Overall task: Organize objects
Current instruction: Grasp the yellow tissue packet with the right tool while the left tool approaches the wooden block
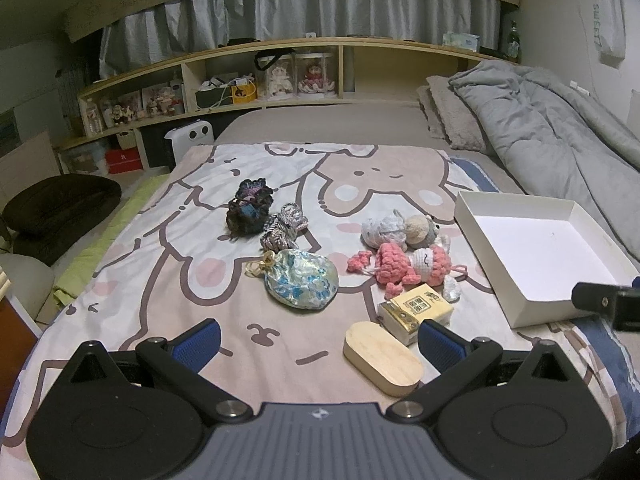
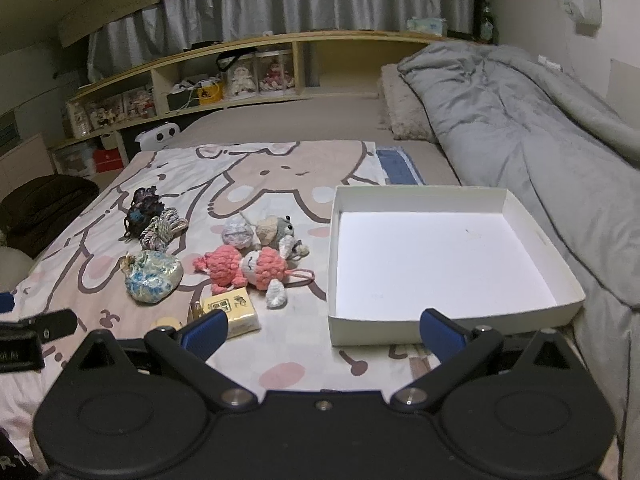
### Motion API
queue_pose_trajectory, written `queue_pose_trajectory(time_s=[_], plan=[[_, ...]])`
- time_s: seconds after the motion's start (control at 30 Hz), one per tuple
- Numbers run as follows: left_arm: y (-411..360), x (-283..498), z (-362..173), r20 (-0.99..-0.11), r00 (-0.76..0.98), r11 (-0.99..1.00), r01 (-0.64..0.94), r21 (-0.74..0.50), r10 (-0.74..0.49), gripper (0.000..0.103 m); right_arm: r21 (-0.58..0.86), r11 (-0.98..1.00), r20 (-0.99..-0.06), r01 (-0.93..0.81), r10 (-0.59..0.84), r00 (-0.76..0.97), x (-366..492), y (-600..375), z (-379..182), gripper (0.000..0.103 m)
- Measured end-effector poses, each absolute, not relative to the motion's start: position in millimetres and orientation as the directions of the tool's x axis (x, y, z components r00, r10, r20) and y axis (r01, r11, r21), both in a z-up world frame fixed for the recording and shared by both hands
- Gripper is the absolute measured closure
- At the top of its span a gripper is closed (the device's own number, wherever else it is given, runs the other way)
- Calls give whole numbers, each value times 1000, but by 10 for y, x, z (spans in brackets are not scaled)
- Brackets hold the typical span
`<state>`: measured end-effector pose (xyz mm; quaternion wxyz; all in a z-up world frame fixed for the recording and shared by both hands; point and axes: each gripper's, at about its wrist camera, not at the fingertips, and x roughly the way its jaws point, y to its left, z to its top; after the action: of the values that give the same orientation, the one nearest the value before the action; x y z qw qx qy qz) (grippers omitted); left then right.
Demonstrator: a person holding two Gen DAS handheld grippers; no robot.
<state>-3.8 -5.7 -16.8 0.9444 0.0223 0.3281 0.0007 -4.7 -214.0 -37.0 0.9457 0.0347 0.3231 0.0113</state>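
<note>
Small items lie on a cartoon-print blanket (image 1: pixel 200 248): a dark crochet piece (image 1: pixel 249 211), a striped yarn bundle (image 1: pixel 282 227), a shiny blue pouch (image 1: pixel 301 281), a pink crochet doll (image 1: pixel 404 265), a grey crochet toy (image 1: pixel 400 230), a yellow tissue pack (image 1: pixel 416 310) and an oval wooden box (image 1: pixel 382 357). An empty white box (image 2: pixel 440 256) sits to their right. My left gripper (image 1: pixel 320 344) hovers open just before the wooden box. Facing the white box's near wall, my right gripper (image 2: pixel 322 332) is open and holds nothing.
A rolled grey duvet (image 2: pixel 540 132) and a pillow (image 2: pixel 404 108) lie along the right side of the bed. A wooden shelf (image 1: pixel 260 76) with dolls and boxes runs behind it. A dark cushion (image 1: pixel 60 208) lies on the floor at left.
</note>
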Motion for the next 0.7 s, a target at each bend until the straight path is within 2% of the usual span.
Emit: queue_pose_trajectory(time_s=[0.13, 0.27, 0.53, 0.63, 0.7], plan=[[-63, -4, -176, -636, 772, 999, 24, 29, 0, 0, 117, 993, -612, -5, 76, 787, 21, -2241, -314, 0], [-35, 38, -233, -666, 745, 999, 36, -29, -46, 0, 168, 986, -576, -22, 116, 809, 68, -2301, -285, 0], [13, 144, -319, -706, 708, 997, -24, -74, -36, 0, 238, 965, -524, -110, 223, 822, 352, -2233, -154, 0], [-20, 182, -346, -710, 704, 997, -32, -71, -28, 0, 237, 964, -466, -122, 223, 856, 458, -2126, -130, 0], [-39, 208, -362, -714, 699, 996, -29, -80, -37, 0, 220, 965, -475, -143, 233, 849, 590, -2040, -117, 0]])
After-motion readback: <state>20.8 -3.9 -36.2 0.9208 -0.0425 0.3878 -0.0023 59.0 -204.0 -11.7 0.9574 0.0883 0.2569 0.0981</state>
